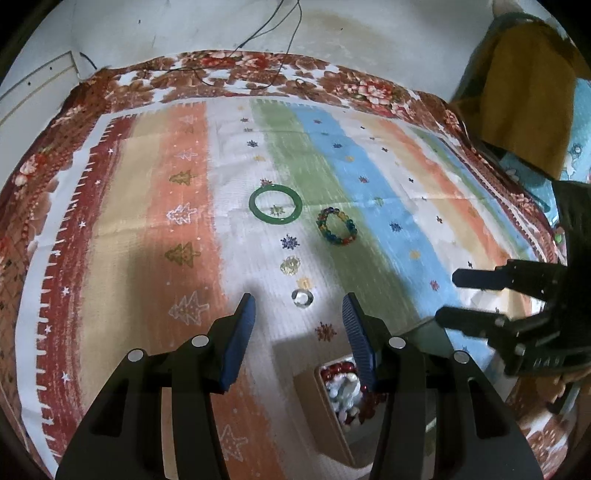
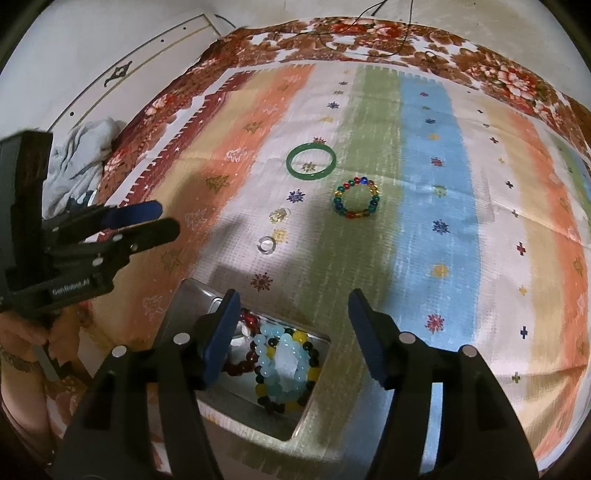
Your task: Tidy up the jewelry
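This was a home, most likely a bedroom or living room. A red floral blanket (image 1: 258,68) was spread out with a striped cloth (image 1: 147,192) printed with Christmas trees and snowflakes laid over it, the sort of bedding and table linen found in a household. Past it rose a plain, stained white wall (image 1: 351,29) with thin dark cables (image 1: 288,40) hanging loose. A mustard-yellow garment (image 1: 524,99) was draped off to one side, and crumpled grey clothing (image 2: 85,147) lay at the blanket's edge beside a white panel with gold trim (image 2: 122,70).
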`<state>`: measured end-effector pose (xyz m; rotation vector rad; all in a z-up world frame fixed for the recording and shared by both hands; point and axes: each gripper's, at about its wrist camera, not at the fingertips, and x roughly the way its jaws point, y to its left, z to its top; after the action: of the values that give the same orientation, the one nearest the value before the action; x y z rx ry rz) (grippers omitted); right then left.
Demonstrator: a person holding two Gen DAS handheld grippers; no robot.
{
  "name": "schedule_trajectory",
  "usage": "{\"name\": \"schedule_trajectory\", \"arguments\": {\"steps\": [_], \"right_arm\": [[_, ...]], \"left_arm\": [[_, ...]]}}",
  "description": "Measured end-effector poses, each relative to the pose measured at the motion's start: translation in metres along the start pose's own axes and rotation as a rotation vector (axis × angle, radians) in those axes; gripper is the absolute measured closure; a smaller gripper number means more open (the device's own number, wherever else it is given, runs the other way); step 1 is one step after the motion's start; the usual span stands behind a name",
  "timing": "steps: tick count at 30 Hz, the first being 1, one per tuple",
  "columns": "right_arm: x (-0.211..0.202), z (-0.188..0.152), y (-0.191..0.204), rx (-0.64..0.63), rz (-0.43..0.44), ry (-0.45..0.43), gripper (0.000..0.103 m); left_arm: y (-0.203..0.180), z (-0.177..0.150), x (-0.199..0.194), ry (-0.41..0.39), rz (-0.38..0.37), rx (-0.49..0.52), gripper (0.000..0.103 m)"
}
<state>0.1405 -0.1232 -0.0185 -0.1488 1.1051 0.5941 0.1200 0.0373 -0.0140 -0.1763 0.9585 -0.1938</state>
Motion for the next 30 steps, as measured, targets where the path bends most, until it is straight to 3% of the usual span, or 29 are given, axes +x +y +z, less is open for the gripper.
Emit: {"name": "schedule_trajectory", "arguments": {"steps": [7,23,28,30], "right_arm": [[0.021,0.012,0.009,-0.046,-0.026,0.029,0.040],[0.052,0.032,-0.012,-0.009,-0.052,0.080,0.039],[0.056,0.034,-0.019,-0.004,-0.054,0.095,0.039],[0.056,0.035,-0.019,-0.009,-0.049,0.097,0.039]], "left_arm": [[0.007,0.010,0.029,0.064,0.035,-0.003,0.055],[0.016,0.028,0.084,0.160,0.056,0.006,0.055],[0.018,0.036,0.103,0.198,-0.030,-0.031,0.055],[0.016,0.038,0.110,0.204,-0.028,-0.031,0.055]]}}
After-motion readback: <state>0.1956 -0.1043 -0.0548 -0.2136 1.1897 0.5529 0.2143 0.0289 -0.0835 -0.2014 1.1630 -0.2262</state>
